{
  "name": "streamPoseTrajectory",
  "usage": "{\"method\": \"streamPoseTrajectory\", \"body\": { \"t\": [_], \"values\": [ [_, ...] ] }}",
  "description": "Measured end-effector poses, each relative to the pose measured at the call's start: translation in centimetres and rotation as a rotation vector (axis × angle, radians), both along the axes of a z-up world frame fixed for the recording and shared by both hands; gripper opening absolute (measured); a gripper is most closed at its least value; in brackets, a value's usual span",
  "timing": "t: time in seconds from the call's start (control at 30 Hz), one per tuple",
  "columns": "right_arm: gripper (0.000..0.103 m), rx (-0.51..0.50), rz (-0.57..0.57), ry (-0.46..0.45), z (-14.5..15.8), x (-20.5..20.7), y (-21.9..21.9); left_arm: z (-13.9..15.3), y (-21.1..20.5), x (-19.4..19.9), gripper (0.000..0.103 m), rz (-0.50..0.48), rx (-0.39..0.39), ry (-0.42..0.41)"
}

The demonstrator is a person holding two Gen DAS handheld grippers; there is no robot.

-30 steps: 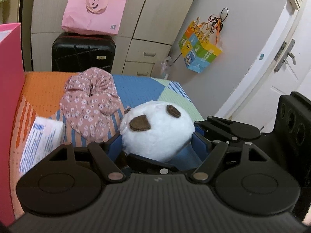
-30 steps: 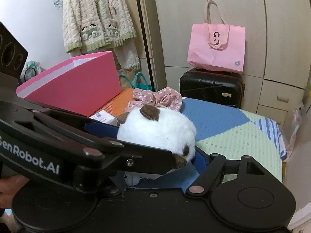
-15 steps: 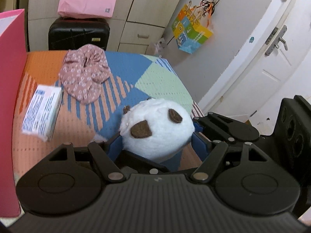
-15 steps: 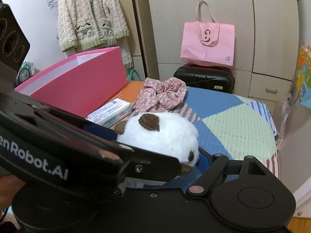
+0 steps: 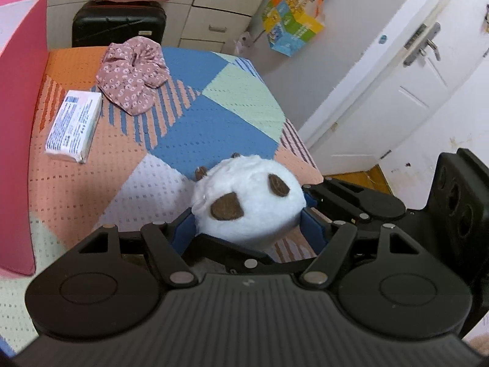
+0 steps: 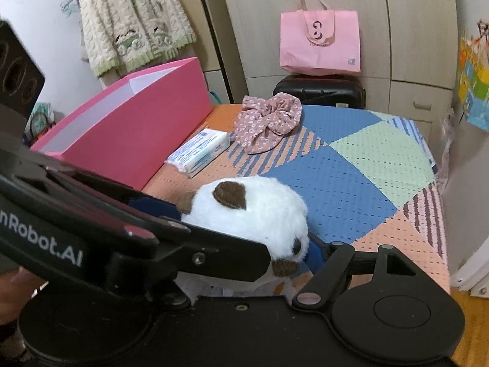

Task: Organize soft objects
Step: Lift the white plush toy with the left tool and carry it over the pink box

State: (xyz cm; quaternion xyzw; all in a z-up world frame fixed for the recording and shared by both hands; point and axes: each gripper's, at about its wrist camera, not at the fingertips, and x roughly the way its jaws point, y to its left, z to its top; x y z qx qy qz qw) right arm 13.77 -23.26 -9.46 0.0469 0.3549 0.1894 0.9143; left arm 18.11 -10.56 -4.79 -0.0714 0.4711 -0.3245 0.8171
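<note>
Now both jaws clamp plush toy (image 5: 249,202) higher above bedspread (image 5: 214,116); tissue pack (image 5: 75,125), scrunchie (image 5: 133,70) farther.

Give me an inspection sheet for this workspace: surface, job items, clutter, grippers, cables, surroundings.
Surface: patchwork cloth in orange, blue and green covers the table.
Job's things: white plush toy with brown patches, held off the cloth; floral scrunchie lying at the far end; tissue pack beside the open pink box.
Clutter: nothing seen.
Grippers: left gripper and right gripper both clamp the plush toy, jaws pressed on its sides.
Cables: nothing seen.
Surroundings: pink tote bag on a black suitcase, knit cardigan hanging, colourful gift bag on the wall, white door.
</note>
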Motion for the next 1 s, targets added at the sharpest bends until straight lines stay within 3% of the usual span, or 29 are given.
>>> {"method": "streamPoseTrajectory", "body": {
  "t": [0.43, 0.83, 1.0],
  "values": [
    [0.081, -0.07, 0.082, -0.042, 4.6, -4.5, 2.3, 4.0, 2.9, -4.9, 0.072, -0.032, -0.008, -0.066],
    [0.078, -0.09, 0.261, -0.074, 8.7, -6.2, 7.2, 7.0, 9.7, -8.0, 0.072, 0.028, -0.039, -0.106],
    [0.078, -0.029, 0.328, -0.034, 9.8, -6.1, 9.3, 7.9, 13.2, -8.9, 0.072, 0.063, -0.054, -0.108]
  ]
}}
